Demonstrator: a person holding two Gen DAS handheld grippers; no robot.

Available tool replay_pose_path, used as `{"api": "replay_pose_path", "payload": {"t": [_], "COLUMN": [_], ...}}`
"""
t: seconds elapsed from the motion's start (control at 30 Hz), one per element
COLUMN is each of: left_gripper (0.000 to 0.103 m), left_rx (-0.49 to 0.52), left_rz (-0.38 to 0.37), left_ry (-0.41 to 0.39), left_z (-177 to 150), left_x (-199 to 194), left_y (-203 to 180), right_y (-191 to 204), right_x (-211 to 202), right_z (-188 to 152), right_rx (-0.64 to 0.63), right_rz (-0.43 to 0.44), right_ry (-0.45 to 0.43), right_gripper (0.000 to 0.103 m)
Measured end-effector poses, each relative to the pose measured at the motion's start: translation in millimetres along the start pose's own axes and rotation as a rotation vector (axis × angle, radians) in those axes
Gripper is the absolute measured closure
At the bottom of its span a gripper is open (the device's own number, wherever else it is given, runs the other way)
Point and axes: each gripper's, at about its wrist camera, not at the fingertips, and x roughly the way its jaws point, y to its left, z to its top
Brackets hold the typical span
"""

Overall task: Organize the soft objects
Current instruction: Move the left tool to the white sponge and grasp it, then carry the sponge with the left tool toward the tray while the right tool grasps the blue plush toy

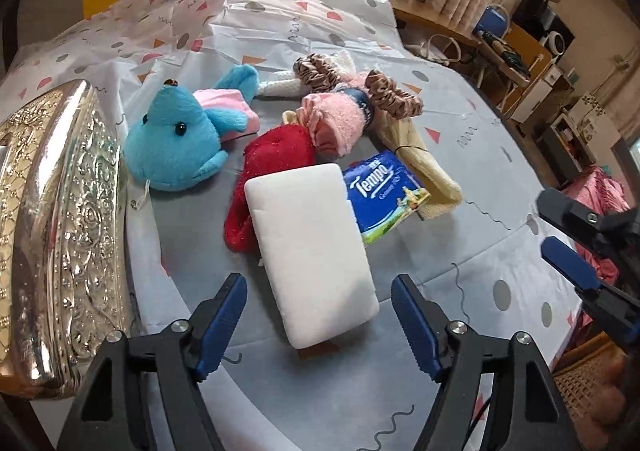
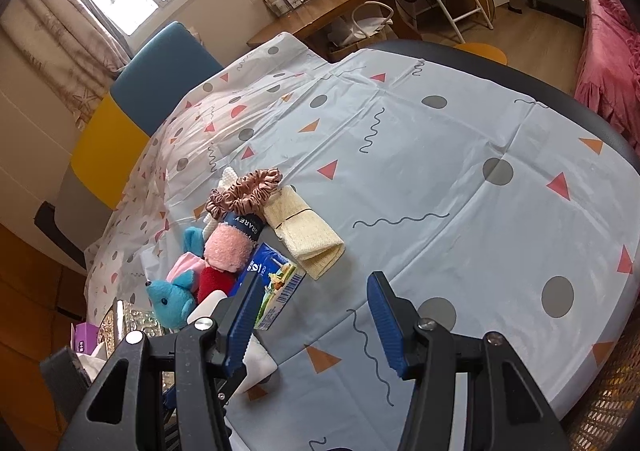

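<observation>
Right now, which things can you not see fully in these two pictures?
- Silver box: left wrist view, cut by the left edge; its inside is not visible.
- Red cloth: left wrist view, partly under the white sponge.
- Tissue pack: right wrist view, partly behind a finger of the right gripper.
- Blue toy: right wrist view, small; body hidden by pile.

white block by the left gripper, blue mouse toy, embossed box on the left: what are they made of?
White rounded rectangular block: looks like foam or sponge, matte, soft rounded edges, no gloss.
Blue plush mouse toy: synthetic fur fabric, fuzzy nap, bead eyes.
Silver embossed box: metal or metallised plastic, cannot tell which; mirror-like glints on raised floral relief.
</observation>
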Motion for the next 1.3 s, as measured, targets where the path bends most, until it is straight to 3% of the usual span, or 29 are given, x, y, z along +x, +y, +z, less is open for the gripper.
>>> {"api": "replay_pose_path", "payload": {"t": [0.1,0.17,0.27,0.53,0.77,1.0,1.17,1.3], "left_gripper": [0.029,0.049,0.051,0.051,0.052,0.051,0.051,0.051], "left_rx": [-0.004,0.017,0.055,0.295,0.358,0.361,0.343,0.316], "left_rz": [0.046,0.064,0.047,0.005,-0.010,-0.029,-0.052,-0.061], "left_ry": [0.042,0.057,0.021,-0.073,-0.138,-0.187,-0.209,-0.220], "left_z": [6.6,6.4,-2.0,-58.0,-88.5,-105.2,-114.4,-118.2], "left_x": [14.8,20.6,7.5,-42.2,-79.0,-107.3,-122.9,-134.1], "left_y": [-5.6,-7.4,-5.5,0.4,22.3,45.2,58.1,71.1], "right_y": [-0.5,-1.0,-2.1,8.5,27.4,82.2,132.8,171.0], "right_x": [-0.2,0.4,3.5,9.9,28.4,43.0,73.9,105.7], "right_z": [0.1,-0.1,-1.3,-6.5,-19.7,-28.2,-25.1,-24.2], "right_rx": [0.005,0.004,0.002,-0.055,-0.125,-0.260,-0.285,-0.336], "right_rz": [0.006,0.007,0.003,0.024,0.108,0.250,0.332,0.298], "right_ry": [0.001,0.005,0.019,0.051,0.162,0.247,0.337,0.375], "right_gripper": [0.048,0.048,0.048,0.048,0.048,0.049,0.048,0.041]}}
